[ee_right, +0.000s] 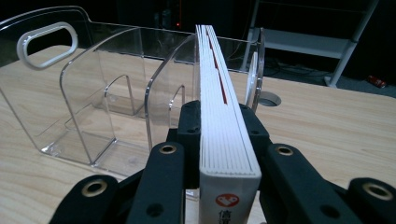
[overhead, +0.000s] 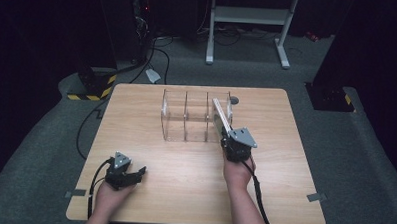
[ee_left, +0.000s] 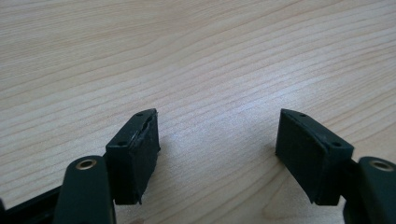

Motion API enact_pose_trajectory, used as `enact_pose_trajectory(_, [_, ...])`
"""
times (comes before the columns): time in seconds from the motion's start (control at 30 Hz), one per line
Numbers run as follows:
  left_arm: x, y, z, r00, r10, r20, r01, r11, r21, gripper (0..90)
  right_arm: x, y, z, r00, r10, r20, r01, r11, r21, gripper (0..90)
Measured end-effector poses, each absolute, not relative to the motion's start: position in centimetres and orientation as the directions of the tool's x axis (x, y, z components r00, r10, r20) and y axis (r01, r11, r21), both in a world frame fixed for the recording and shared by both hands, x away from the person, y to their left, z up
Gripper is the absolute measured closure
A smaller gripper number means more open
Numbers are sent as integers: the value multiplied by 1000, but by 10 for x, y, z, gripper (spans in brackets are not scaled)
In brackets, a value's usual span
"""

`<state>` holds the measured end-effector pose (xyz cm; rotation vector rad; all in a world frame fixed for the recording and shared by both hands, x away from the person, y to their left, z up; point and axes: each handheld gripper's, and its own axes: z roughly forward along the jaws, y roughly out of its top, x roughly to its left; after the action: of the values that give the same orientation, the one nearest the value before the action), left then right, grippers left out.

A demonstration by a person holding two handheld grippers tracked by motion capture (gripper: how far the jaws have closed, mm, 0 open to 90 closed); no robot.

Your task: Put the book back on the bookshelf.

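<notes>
On the table's near left, the left gripper rests with jaws spread, holding nothing. At centre stands the clear rack; the right gripper pinches a book upright at the rack's rightmost slot. Risk: the book may catch the slot's divider and push the rack.

A dim lab: wooden table, floor cables, metal stand.
</notes>
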<state>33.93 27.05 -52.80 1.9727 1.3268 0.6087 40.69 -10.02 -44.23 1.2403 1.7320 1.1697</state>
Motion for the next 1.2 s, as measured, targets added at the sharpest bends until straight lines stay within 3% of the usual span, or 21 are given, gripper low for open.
enact_pose_trajectory(1.2, [339,271,-528,374,927,7,613,-253,748,305,434,-88,-449,-265,962,-66,330,154,931,756])
